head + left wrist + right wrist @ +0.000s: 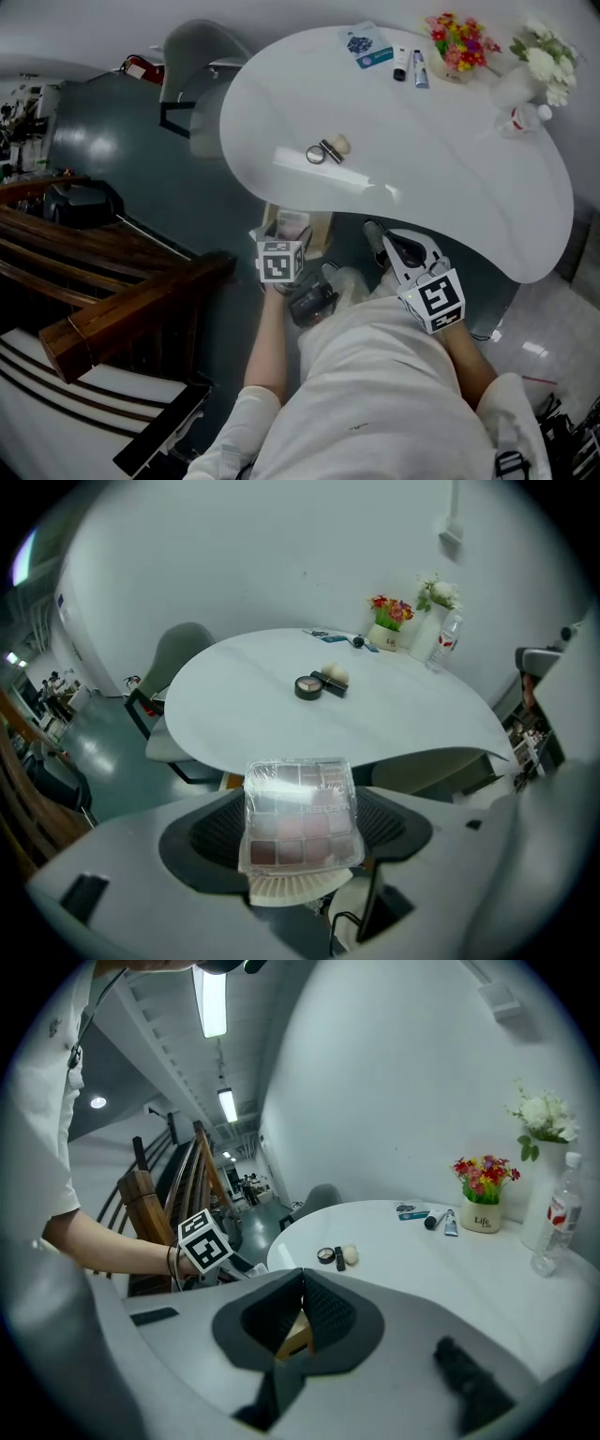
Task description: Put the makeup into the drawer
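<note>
**A:** The left gripper point(300, 834) has its jaws clamped on the eyeshadow palette point(302, 803). It's a clear-lidded case with rows of pinks and browns, held out just short of the white table point(450, 178) rim.

**B:** And the right gripper point(301, 1297)?

**A:** Its jaws are pressed together with nothing between them. It's riding along empty beside the person's body.

**B:** How do you reckon that palette handles?

**A:** I'd call it light and rigid, but the plastic is glossy and likely slippery. The pressed powders inside would probably crack if it dropped. Taking it across the two side edges, the way it sits now, looks right to me. Squeezing the lid face might pop or flex it.

**B:** What's left on the table?

**A:** A round compact point(316, 155) sits by a black item and a puff point(339, 143). Well apart from those, two small tubes point(420, 67) lie near the flower pot point(461, 42) on the far side. All are small and likely light. I'd guess the tubes would roll, so grip them mid-body.

**B:** What about the drawer?

**A:** That's the hard part. From the head view only a tan box edge point(321, 231) peeks out under the table rim, next to the left gripper. I can't tell if that's the drawer, or whether it's open.

**B:** Anything else unclear?

**A:** There's a white ribbed piece point(286, 885) below the palette in the left gripper view. I can't say whether it belongs to the case. The palette's underside is hidden too.
</note>
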The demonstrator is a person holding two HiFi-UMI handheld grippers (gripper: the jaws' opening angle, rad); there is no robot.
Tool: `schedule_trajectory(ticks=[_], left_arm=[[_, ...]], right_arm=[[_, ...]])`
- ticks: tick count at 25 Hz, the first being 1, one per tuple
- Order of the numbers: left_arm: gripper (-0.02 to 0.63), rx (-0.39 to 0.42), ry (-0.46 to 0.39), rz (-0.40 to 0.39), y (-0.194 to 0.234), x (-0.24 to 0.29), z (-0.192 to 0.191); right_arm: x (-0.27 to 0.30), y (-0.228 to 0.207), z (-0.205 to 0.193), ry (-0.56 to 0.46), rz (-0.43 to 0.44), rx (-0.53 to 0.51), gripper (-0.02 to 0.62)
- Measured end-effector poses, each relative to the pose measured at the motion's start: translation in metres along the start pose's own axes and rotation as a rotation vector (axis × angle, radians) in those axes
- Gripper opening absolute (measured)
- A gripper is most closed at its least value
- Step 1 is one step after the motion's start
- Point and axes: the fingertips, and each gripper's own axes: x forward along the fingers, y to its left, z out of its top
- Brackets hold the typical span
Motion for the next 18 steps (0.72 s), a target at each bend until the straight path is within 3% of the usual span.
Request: schedule_trajectory(ticks=[8, 18], left_arm=[[0.379, 0.038, 0.048, -0.032, 0.028, 0.022, -0.036], [0.379, 0.225, 0.117, -0.151, 0.028, 0.083, -0.062]], right_arm=[[0.010, 0.025, 0.000, 0.035, -0.018, -0.012, 0.014], [0.001, 0.042, -0.026, 0.111, -0.151, -0.009, 0.014]])
